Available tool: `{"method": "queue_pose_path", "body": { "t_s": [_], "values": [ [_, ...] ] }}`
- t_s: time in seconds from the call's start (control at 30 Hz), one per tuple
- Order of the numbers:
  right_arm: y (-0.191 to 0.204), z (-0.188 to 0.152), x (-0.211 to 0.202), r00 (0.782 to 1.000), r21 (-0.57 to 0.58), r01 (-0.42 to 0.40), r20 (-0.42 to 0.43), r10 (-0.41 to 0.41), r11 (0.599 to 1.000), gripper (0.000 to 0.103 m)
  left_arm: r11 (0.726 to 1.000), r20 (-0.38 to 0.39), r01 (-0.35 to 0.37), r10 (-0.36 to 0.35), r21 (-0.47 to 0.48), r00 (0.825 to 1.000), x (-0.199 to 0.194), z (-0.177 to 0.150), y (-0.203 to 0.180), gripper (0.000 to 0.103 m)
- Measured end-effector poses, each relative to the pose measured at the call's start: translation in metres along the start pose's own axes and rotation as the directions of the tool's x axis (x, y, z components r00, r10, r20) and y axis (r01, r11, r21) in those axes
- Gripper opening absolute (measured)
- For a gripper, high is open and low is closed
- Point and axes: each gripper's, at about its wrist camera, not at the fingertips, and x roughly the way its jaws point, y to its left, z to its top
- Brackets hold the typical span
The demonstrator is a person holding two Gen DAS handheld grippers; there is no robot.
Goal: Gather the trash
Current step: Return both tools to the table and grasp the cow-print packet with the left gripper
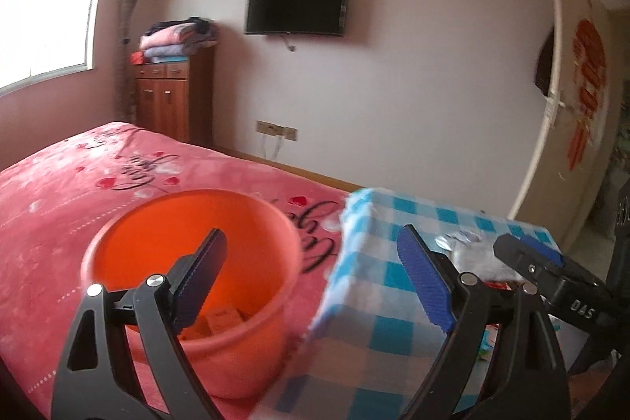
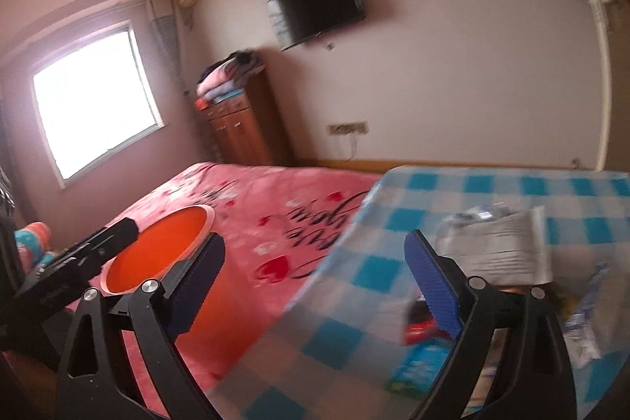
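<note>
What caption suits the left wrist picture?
Open left gripper between orange bucket on pink bed and checked table.

I am seeing a tabletop [image 2: 492,191] under a blue-checked cloth, bearing blurred wrappers [image 2: 496,242]; at its nine o'clock, an orange bucket [image 1: 189,246] is sitting on the pink bed [image 1: 59,207].

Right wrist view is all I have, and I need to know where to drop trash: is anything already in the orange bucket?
Observer: Yes. The left wrist view looks down into the orange bucket, and small pale boxes lie on its bottom.
Operator: Is the left gripper carrying anything?
Observer: No. The left gripper is open, with nothing between its fingers.
Operator: Where does it point?
Observer: One finger shows in front of the bucket's mouth, the other in front of the blue checked cloth.
</note>
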Motion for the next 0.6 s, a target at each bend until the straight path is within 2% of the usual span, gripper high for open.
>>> {"method": "queue_pose_path", "body": {
  "t_s": [0.1, 0.2, 0.43, 0.6],
  "values": [
    [-0.018, -0.006, -0.016, 0.998, 0.001, 0.05, 0.035, -0.05, 0.999, 0.092, 0.999, -0.017, 0.031, -0.031, 0.032, 0.999, 0.001, -0.007, -0.022, 0.089],
    [-0.036, -0.012, -0.029, 0.994, 0.015, 0.094, 0.061, -0.094, 0.996, 0.097, 0.996, -0.059, 0.066, -0.063, 0.06, 0.996, 0.004, -0.015, -0.044, 0.089],
    [-0.083, -0.026, -0.054, 0.985, 0.103, 0.149, 0.077, -0.157, 0.983, 0.097, 0.986, -0.135, 0.127, -0.112, 0.11, 0.985, 0.01, -0.035, -0.085, 0.089],
    [-0.125, -0.032, -0.073, 0.969, 0.179, 0.214, 0.083, -0.232, 0.96, 0.097, 0.979, -0.212, 0.17, -0.144, 0.109, 0.967, 0.02, -0.052, -0.109, 0.089]
  ]
}}
